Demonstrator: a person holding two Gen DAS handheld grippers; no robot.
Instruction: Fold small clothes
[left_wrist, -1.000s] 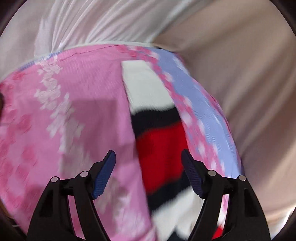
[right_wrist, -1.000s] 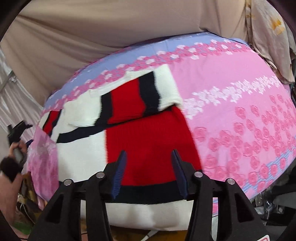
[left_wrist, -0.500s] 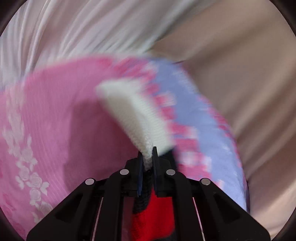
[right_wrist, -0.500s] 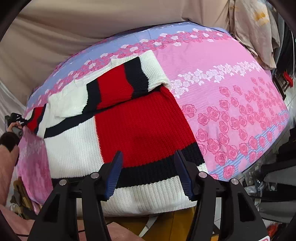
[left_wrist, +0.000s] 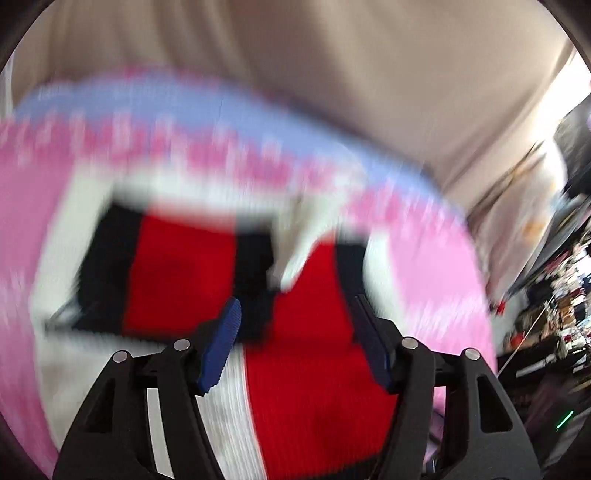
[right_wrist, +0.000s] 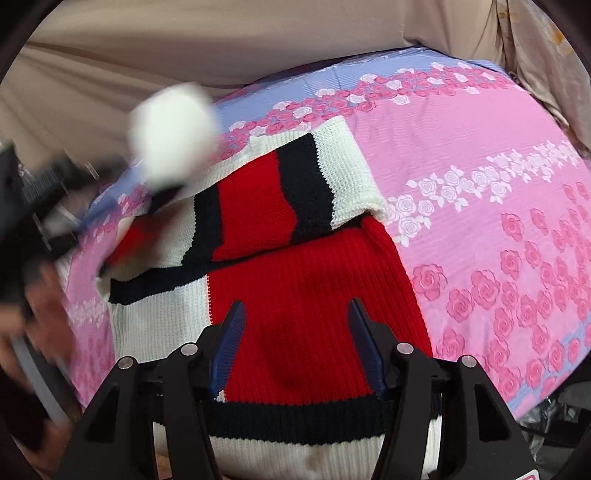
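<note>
A small knitted sweater (right_wrist: 306, 291) in red, white and black lies on a pink flowered bedsheet (right_wrist: 480, 177). Its right sleeve (right_wrist: 317, 184) is folded across the chest. My right gripper (right_wrist: 295, 343) is open and empty above the sweater's lower body. In the left wrist view, which is blurred, my left gripper (left_wrist: 295, 343) is open over the sweater (left_wrist: 317, 387), with a sleeve (left_wrist: 177, 266) lying across it. In the right wrist view the left sleeve's white cuff (right_wrist: 173, 133) is blurred in the air beside the left gripper's body (right_wrist: 33, 206).
Beige curtain fabric (right_wrist: 147, 48) hangs behind the bed. Cluttered shelves (left_wrist: 554, 314) stand at the right in the left wrist view. A hand (right_wrist: 40, 325) shows at the left edge of the right wrist view.
My left gripper, shut on the white sleeve cuff half a second ago, swung it over the sweater and now stands open. The right gripper moved a little closer over the body, still open.
</note>
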